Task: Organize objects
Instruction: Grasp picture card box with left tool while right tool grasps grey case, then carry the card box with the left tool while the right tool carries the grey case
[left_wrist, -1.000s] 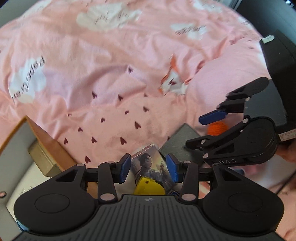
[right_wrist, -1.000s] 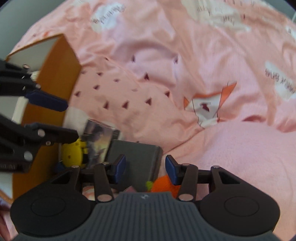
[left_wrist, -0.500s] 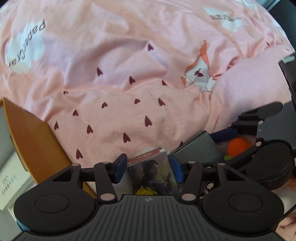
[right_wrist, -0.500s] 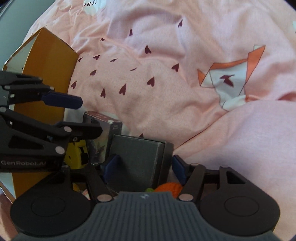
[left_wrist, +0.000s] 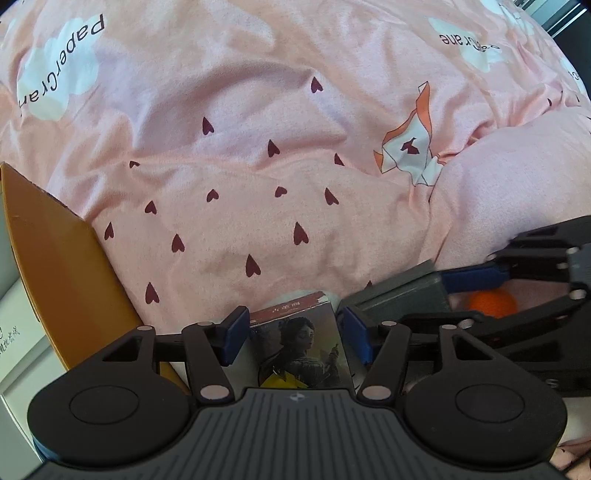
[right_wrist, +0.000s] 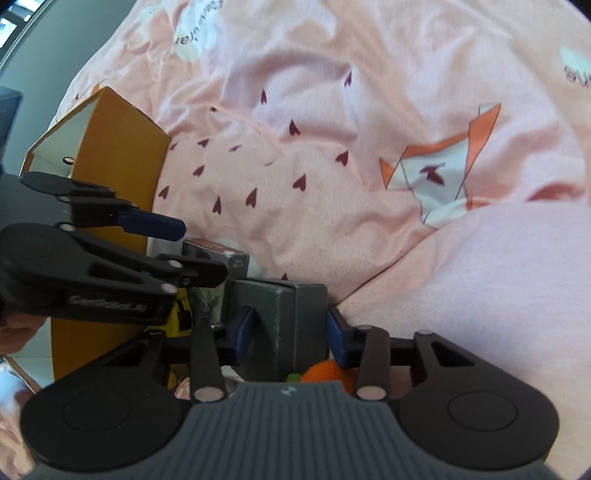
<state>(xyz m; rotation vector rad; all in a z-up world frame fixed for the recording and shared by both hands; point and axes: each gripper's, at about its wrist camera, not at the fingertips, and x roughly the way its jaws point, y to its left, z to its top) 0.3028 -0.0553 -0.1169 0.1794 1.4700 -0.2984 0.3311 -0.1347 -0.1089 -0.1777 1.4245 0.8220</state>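
Observation:
A small picture box with a woman's portrait (left_wrist: 303, 347) stands between the fingers of my left gripper (left_wrist: 293, 338); the jaws are open and straddle it, with small gaps at both pads. A dark grey box (right_wrist: 286, 321) stands between the fingers of my right gripper (right_wrist: 290, 332), also open and straddling it. The grey box also shows in the left wrist view (left_wrist: 402, 295). A yellow toy (left_wrist: 282, 380) lies under the picture box. An orange ball (right_wrist: 325, 373) lies by the right finger.
An orange cardboard box with white inside (left_wrist: 62, 266) stands open at the left; it also shows in the right wrist view (right_wrist: 118, 158). A rumpled pink bedsheet with hearts (left_wrist: 295, 147) rises behind everything. A pink pillow bulge (right_wrist: 498, 277) lies at the right.
Both grippers have moved down and forward over their boxes. The picture box and the grey box now sit between the open fingers.

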